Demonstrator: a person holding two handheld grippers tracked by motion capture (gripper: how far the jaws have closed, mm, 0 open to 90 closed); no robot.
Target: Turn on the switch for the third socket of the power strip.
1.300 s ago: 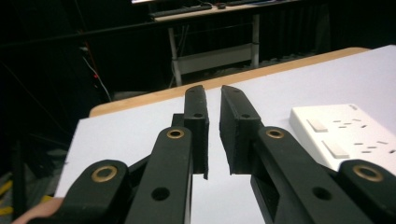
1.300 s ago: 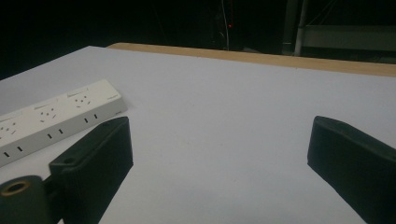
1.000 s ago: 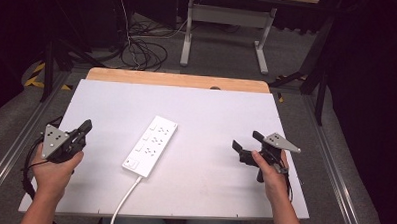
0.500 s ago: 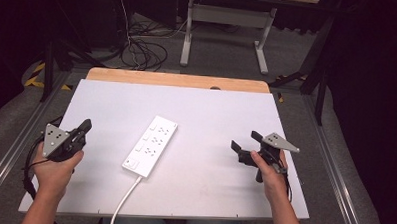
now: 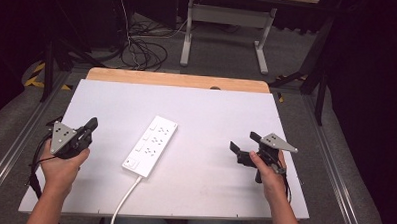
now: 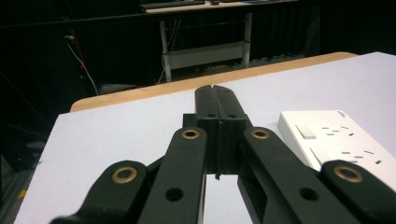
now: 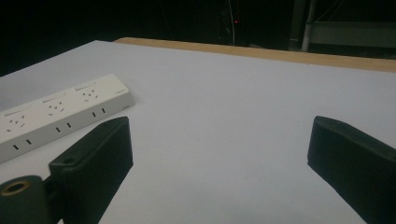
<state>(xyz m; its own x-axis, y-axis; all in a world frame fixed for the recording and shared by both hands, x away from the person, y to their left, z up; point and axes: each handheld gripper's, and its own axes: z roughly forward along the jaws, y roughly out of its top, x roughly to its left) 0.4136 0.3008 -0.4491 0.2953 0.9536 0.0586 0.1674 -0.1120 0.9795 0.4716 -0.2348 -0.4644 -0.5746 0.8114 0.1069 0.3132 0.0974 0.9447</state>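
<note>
A white power strip point(image 5: 151, 145) lies slanted in the middle of the white table point(image 5: 211, 112), its white cord running off the near edge. The strip also appears in the left gripper view point(image 6: 336, 140) and the right gripper view point(image 7: 56, 116). My left gripper point(image 5: 92, 123) is held at the table's left side, jaws pressed together with nothing between them point(image 6: 217, 100). My right gripper point(image 5: 245, 143) is held at the right side, jaws spread wide over bare table point(image 7: 219, 140). Both are well apart from the strip.
A wooden strip point(image 5: 177, 80) borders the table's far edge. Beyond it stand a desk frame point(image 5: 224, 28) and a tangle of cables point(image 5: 143, 52) on the floor. Metal rails point(image 5: 15, 145) run along both sides of the table.
</note>
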